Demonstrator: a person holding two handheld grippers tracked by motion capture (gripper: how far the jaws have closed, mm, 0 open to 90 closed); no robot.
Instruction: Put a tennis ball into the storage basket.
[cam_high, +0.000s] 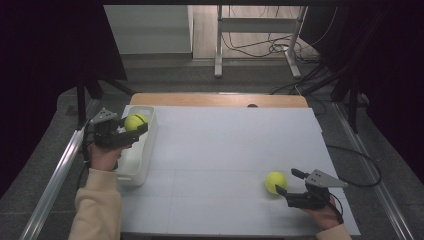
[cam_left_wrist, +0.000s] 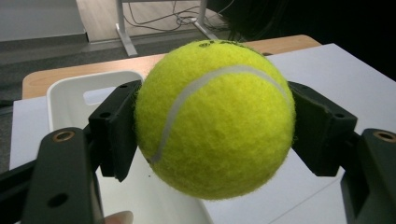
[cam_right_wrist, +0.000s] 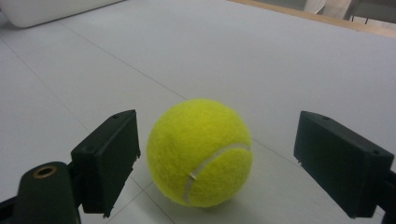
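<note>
A: Starting at the left: the left tongs (cam_high: 131, 131) are pinching a fuzzy yellow tennis ball (cam_high: 135, 121), held above the white plastic bin (cam_high: 134, 172) at the worktop's (cam_high: 225, 150) left edge. What could go wrong there?

B: The felt is soft and the ball is round, so the flat black pads (cam_left_wrist: 114, 126) grip only its widest part. Let go too near the bin's smooth rim, and it may bounce out and roll across the white sheet.

A: And on the right?

B: The right tongs (cam_high: 291, 182) stand spread around a second tennis ball (cam_high: 275, 181), which rests on the worktop, pads clear of it on both sides. I'd judge that an off-centre squeeze could squirt it forward, since nothing on that slick, flat surface would stop it.
</note>
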